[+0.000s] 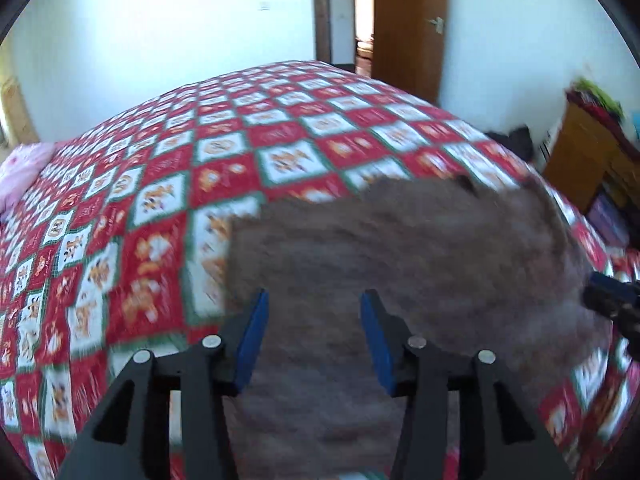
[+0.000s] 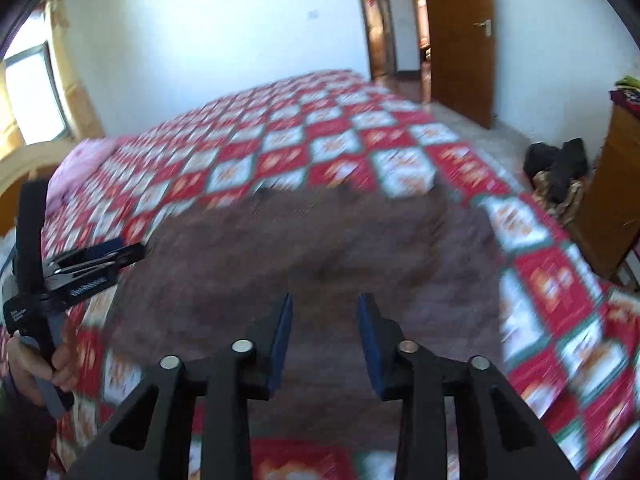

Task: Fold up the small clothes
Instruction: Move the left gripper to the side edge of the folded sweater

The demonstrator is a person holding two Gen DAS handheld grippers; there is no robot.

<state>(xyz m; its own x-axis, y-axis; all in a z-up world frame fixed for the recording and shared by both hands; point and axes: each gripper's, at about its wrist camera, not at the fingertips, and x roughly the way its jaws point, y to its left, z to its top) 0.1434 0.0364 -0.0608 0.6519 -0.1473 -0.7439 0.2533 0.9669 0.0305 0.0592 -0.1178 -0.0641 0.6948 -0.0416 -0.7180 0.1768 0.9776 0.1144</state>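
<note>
Grippers first: the left gripper (image 1: 314, 300) hangs with its blue-padded jaws spread wide and nothing between them, above the near part of a brown garment (image 1: 400, 248). The right gripper (image 2: 325, 304) is likewise parted, empty, over the same cloth (image 2: 304, 248). In the right wrist view the left gripper (image 2: 134, 250) shows at the cloth's left edge, held in the person's hand (image 2: 60, 364); there its jaws look close together, though blur makes that hard to judge. The garment lies spread on the near end of a bed with a red, white and green checked cover (image 1: 168, 184), open cover showing to its left, right and beyond. The cloth is fuzzy, brown, roughly rectangular and blurred. Farther off, a pink pillow (image 1: 20, 176), a wooden cabinet (image 2: 616, 184) at right, and an open wooden door (image 2: 460, 40).
</note>
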